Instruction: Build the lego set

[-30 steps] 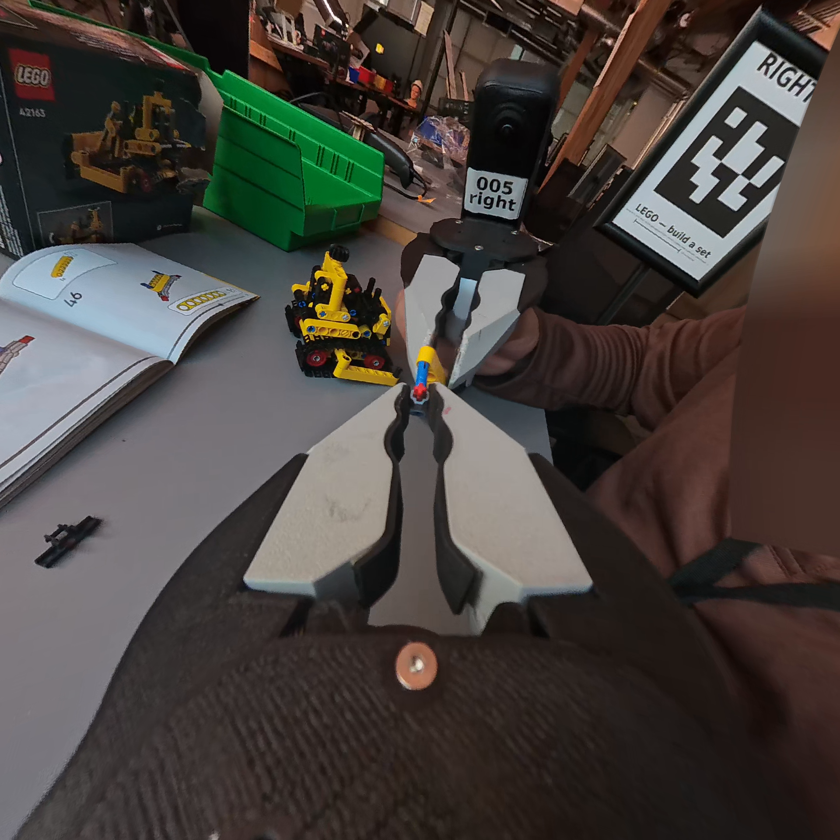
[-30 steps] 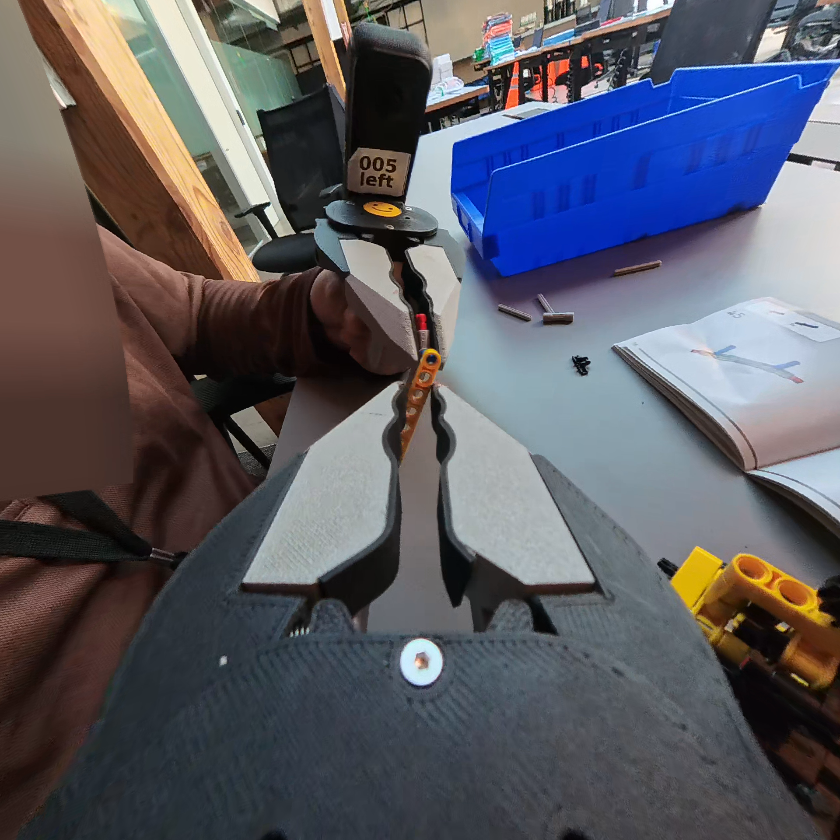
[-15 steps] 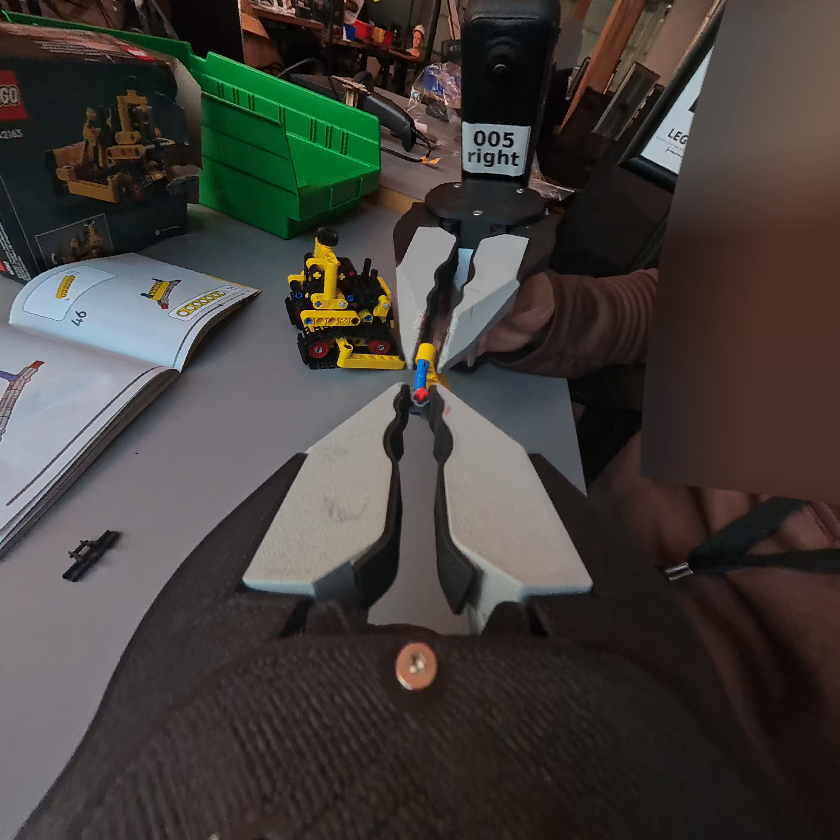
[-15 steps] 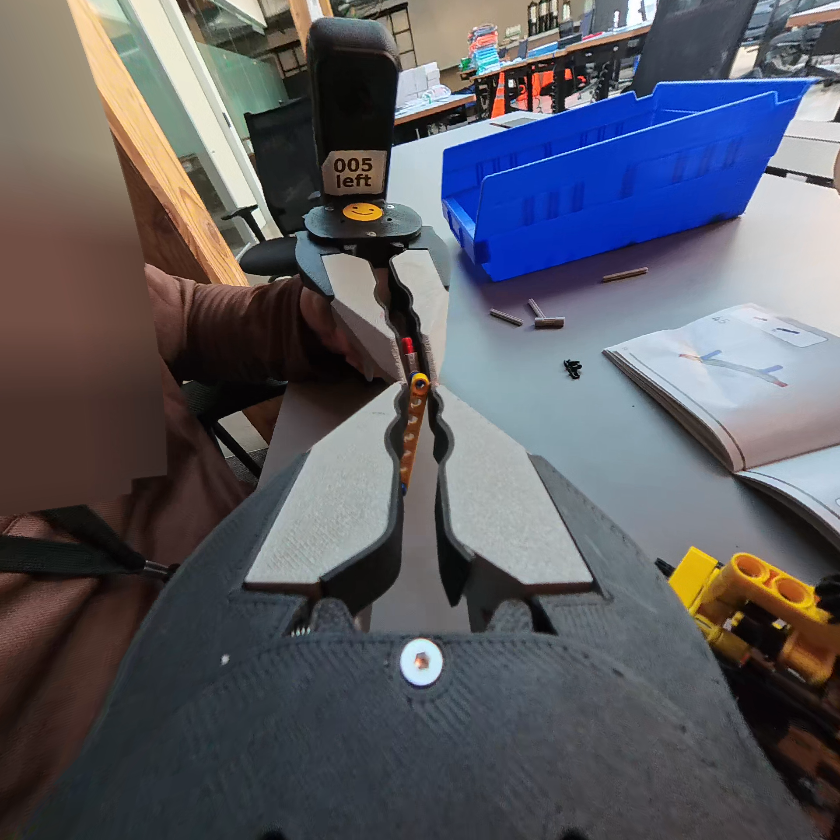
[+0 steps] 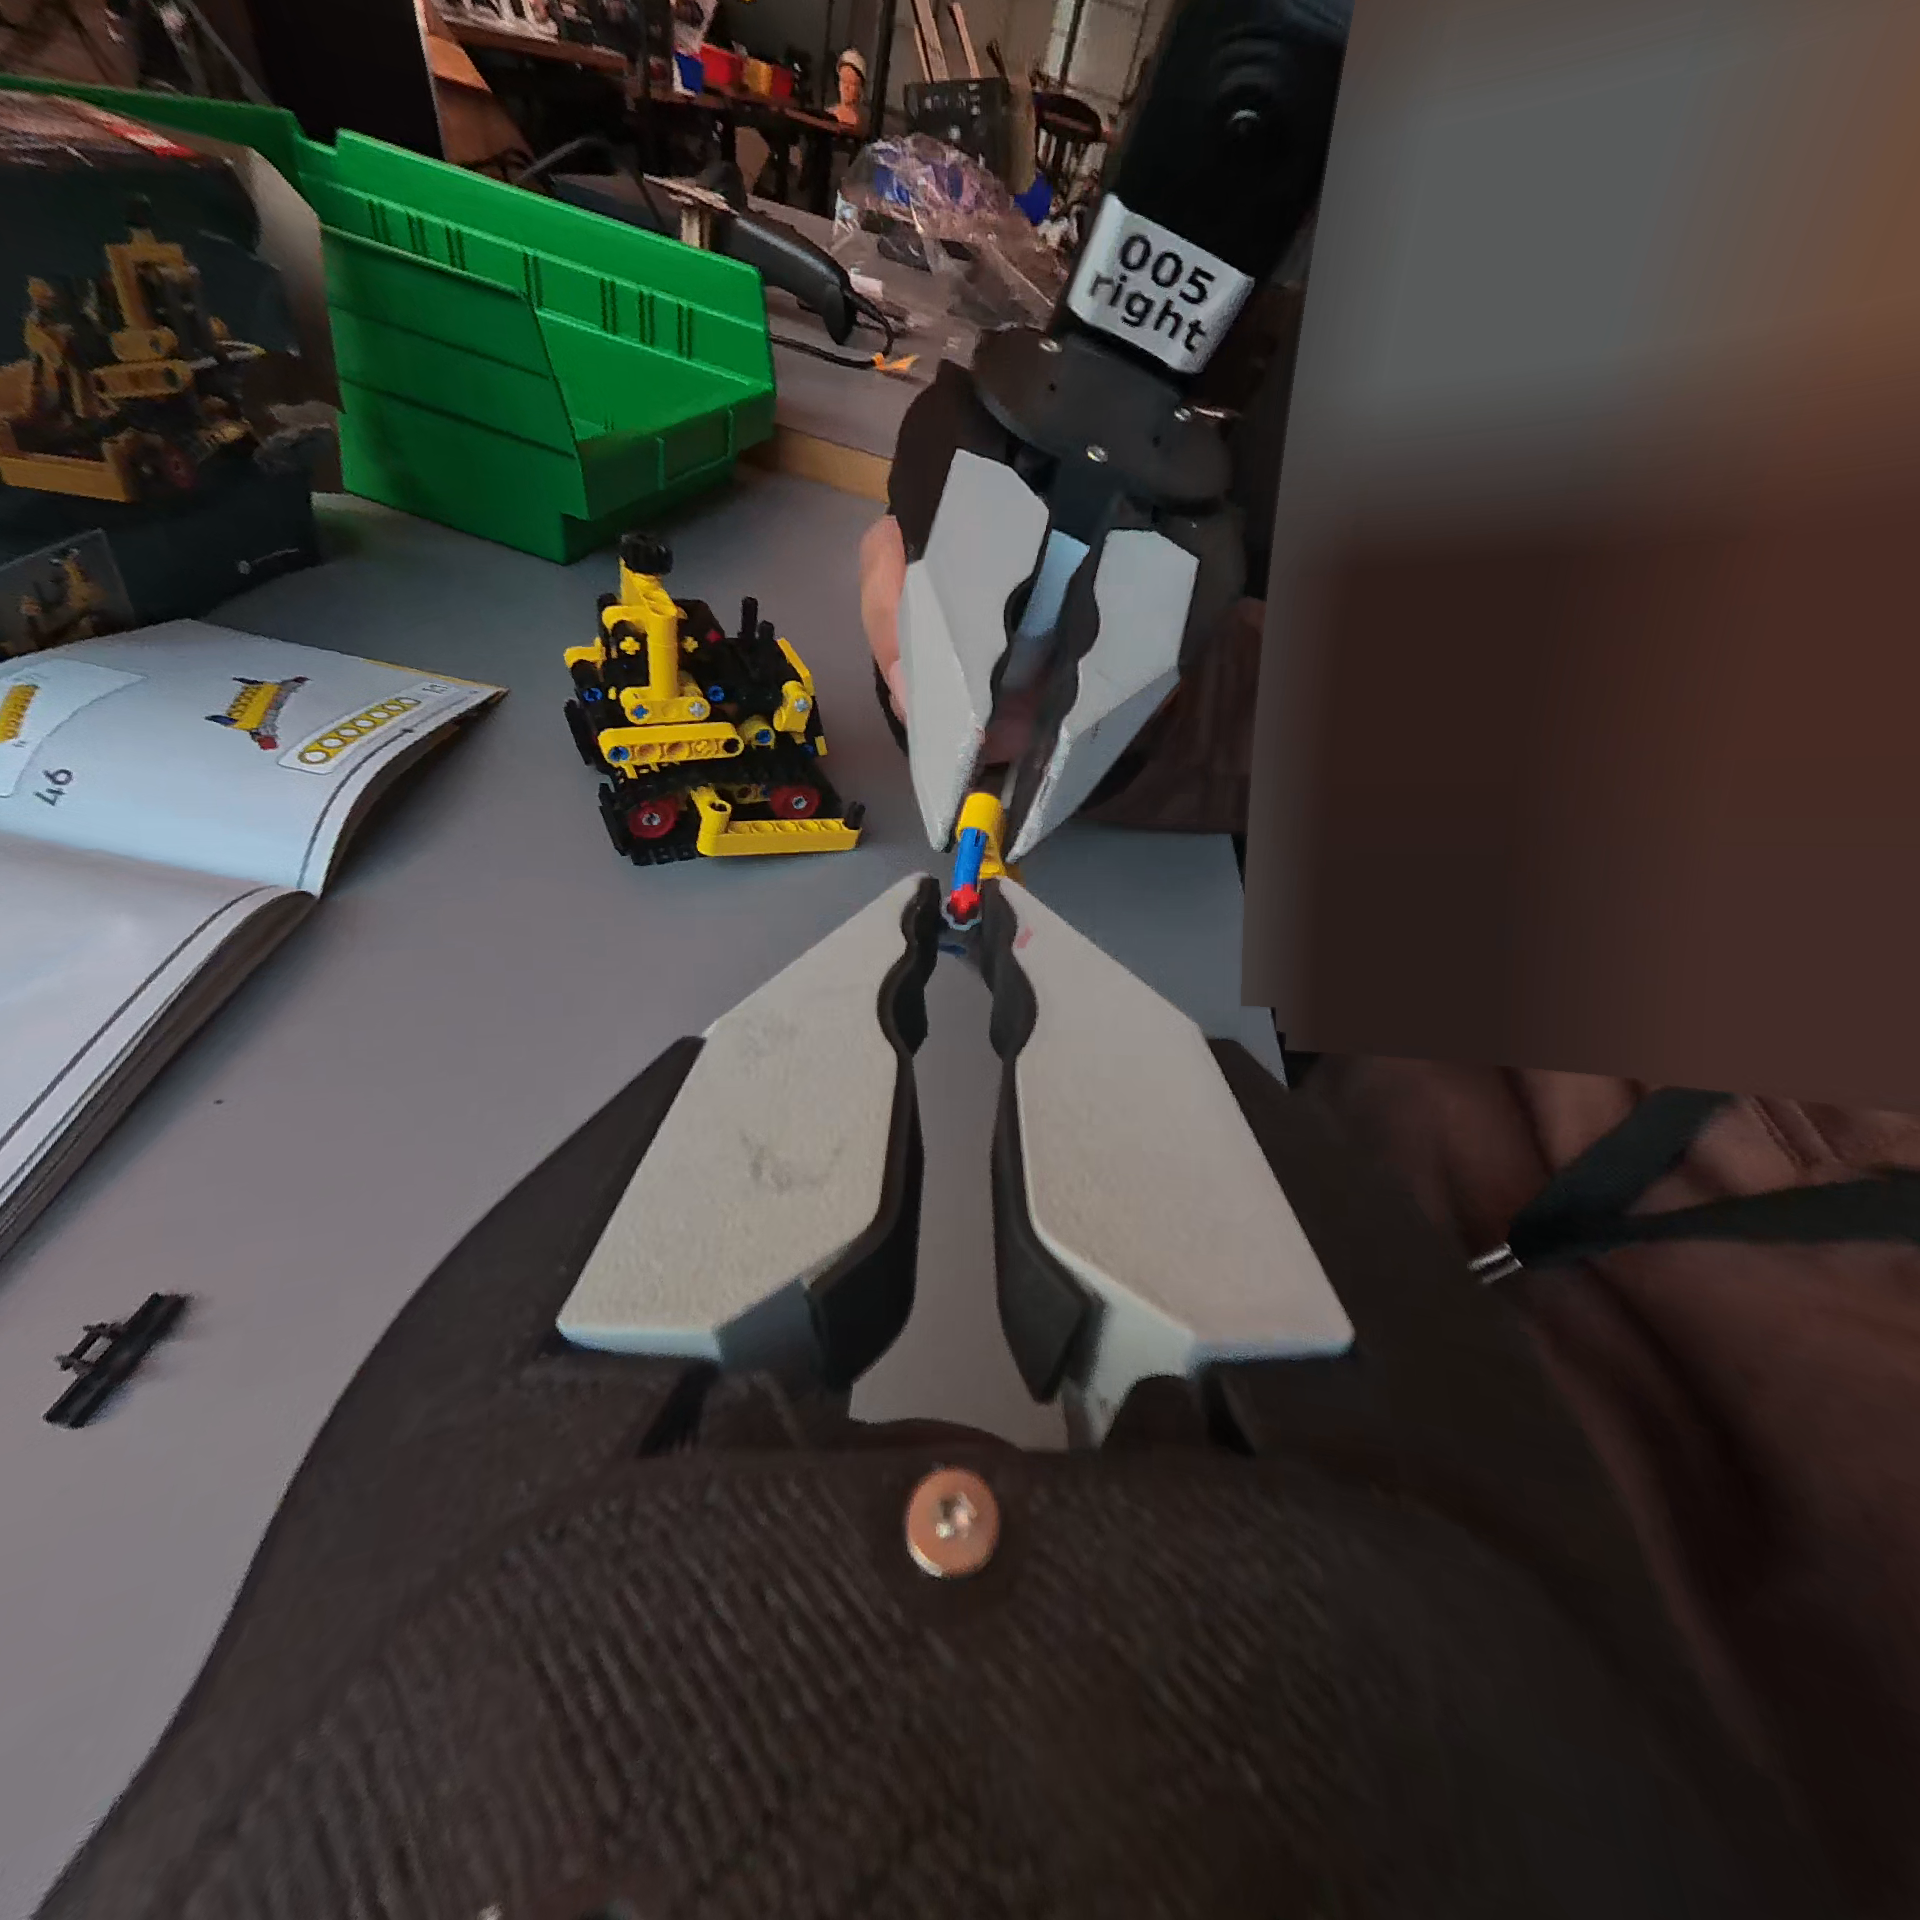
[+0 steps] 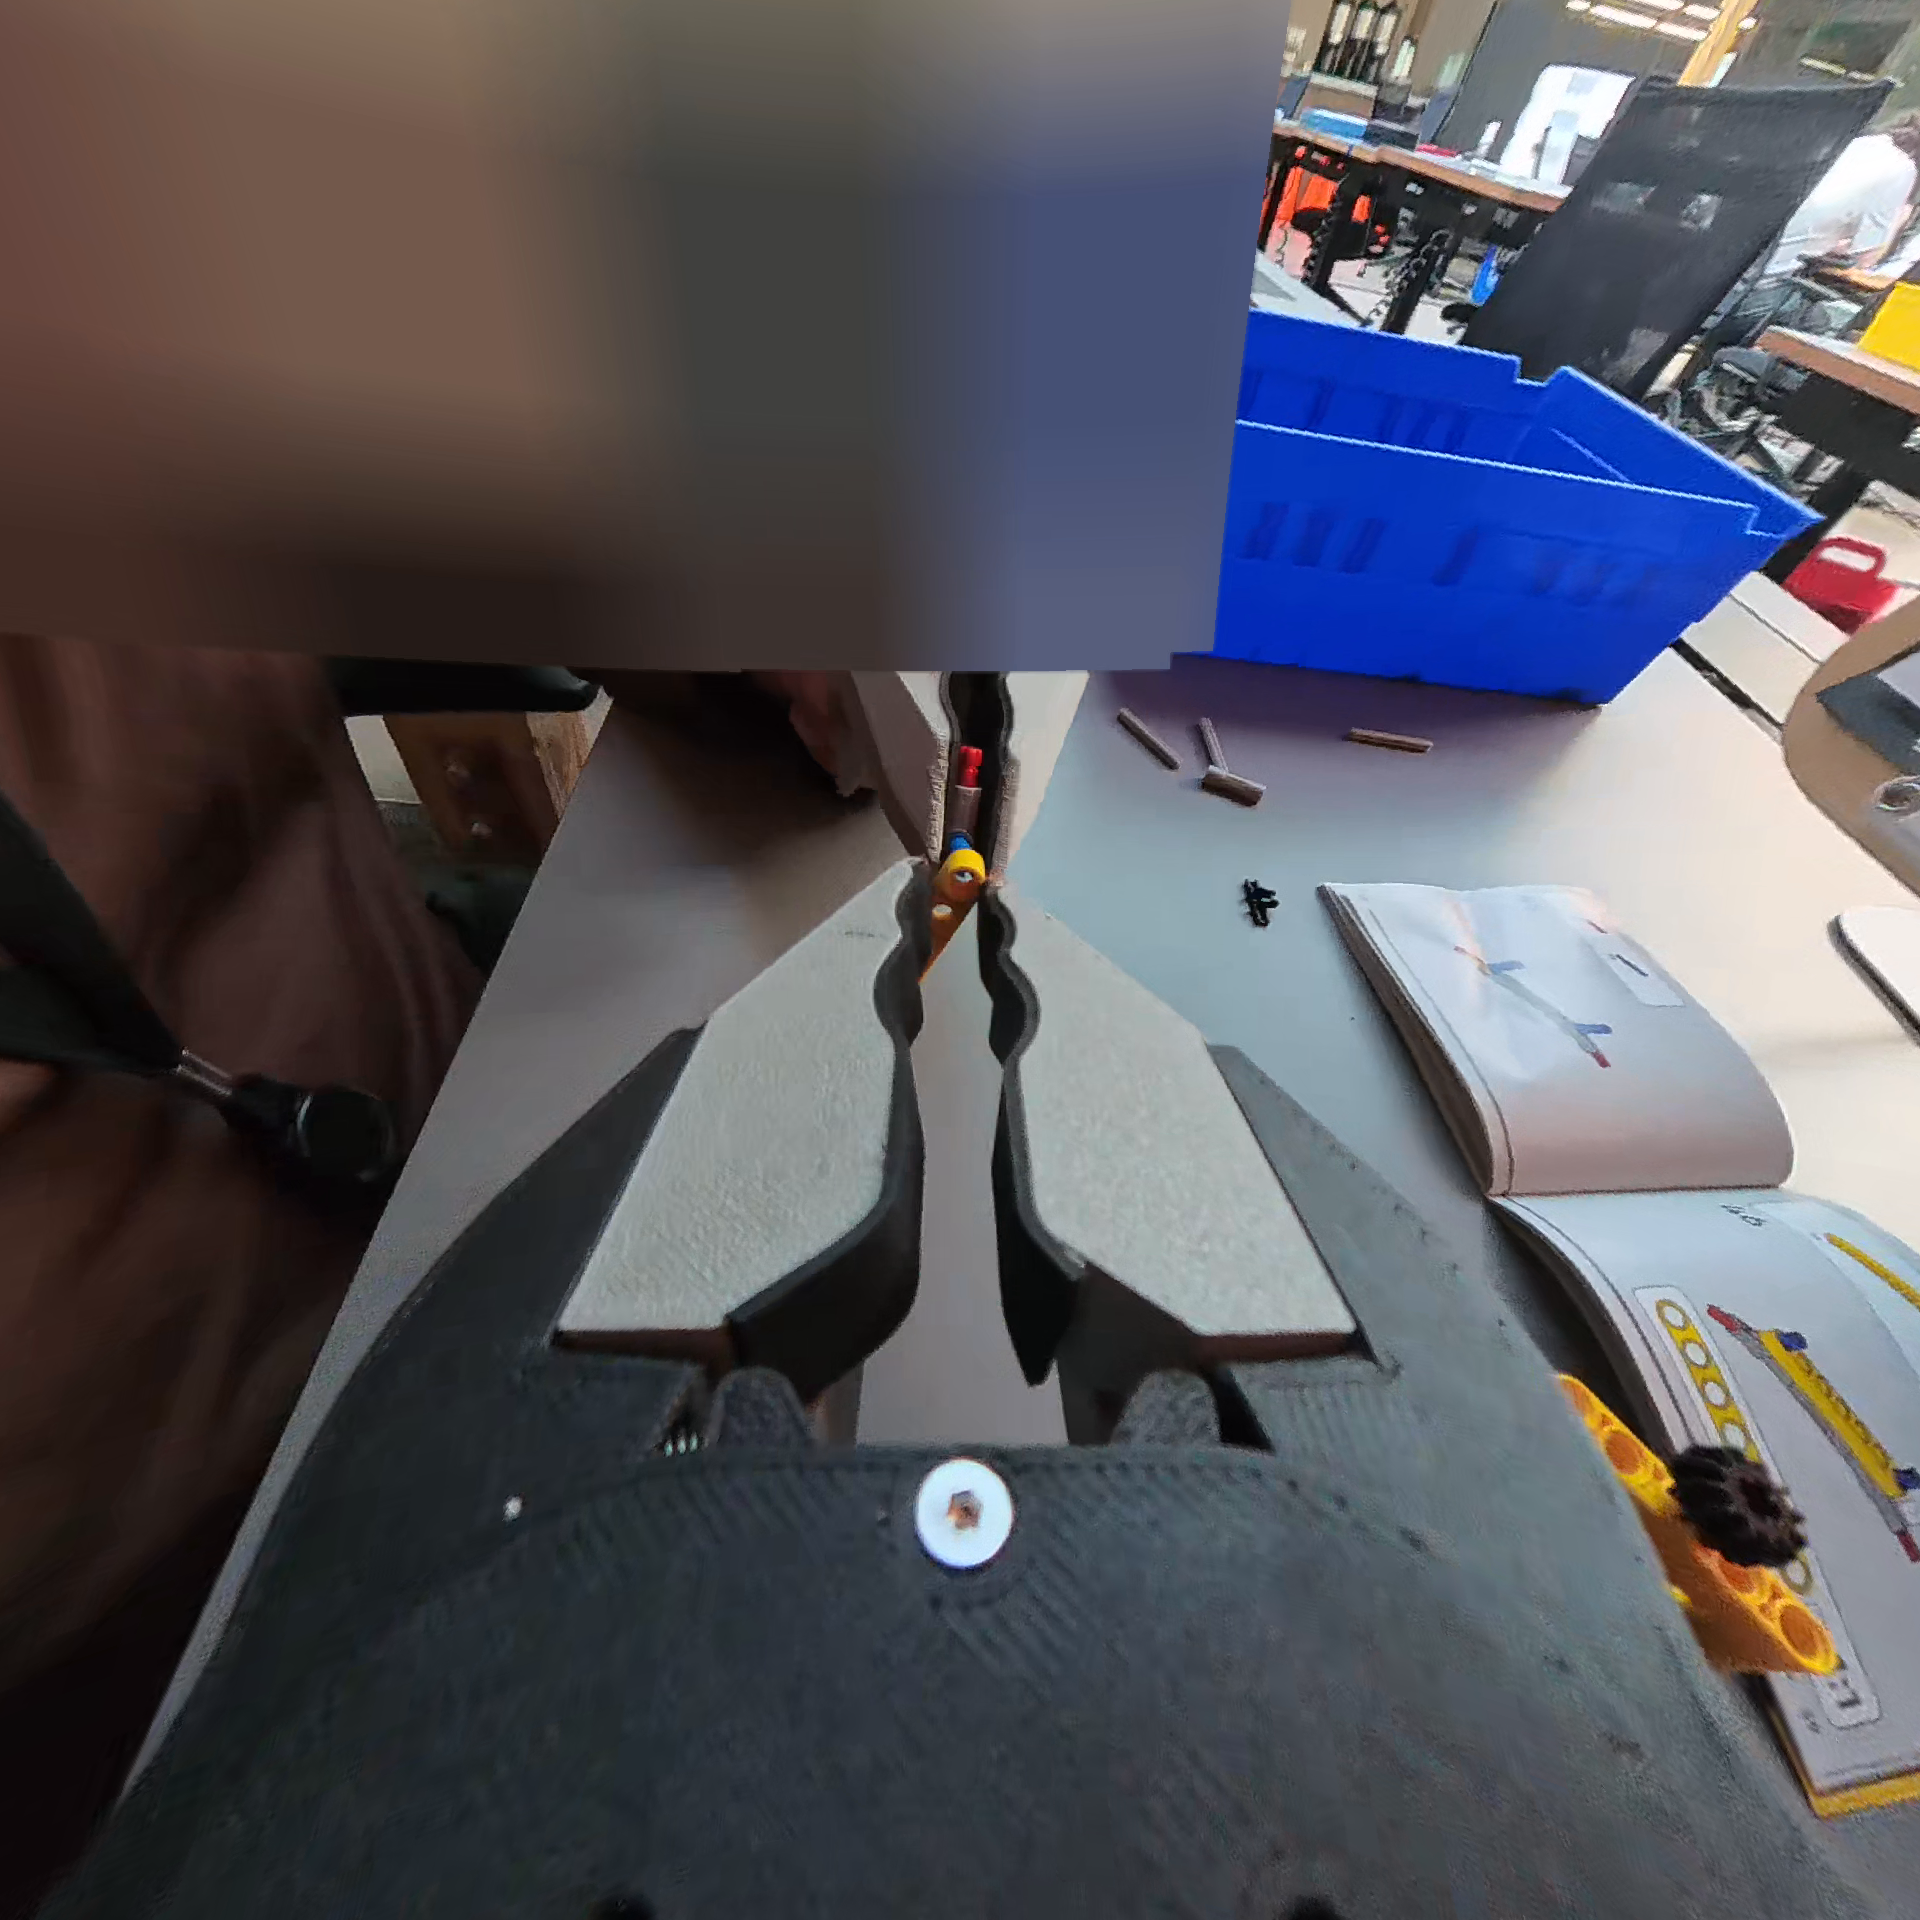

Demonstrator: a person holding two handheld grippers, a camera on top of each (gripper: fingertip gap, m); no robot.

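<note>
the left gripper [image 5: 961, 914] pinches a red-tipped pin [image 5: 962, 902]; the right gripper [image 6: 954, 902] pinches a yellow beam [image 6: 953, 896], tips meeting above the grey table [image 5: 416, 1018] near its edge. left of the left gripper stand the yellow bulldozer model [image 5: 707, 732], an open booklet [image 5: 208, 790] and a green bin [image 5: 540, 374]. right of the right gripper sits a blue bin [image 6: 1475, 520].

green bin [image 5: 540, 374] behind, blue bin [image 6: 1455, 540] at table's far side, brown sticks [image 6: 1226, 764] nr it
</note>
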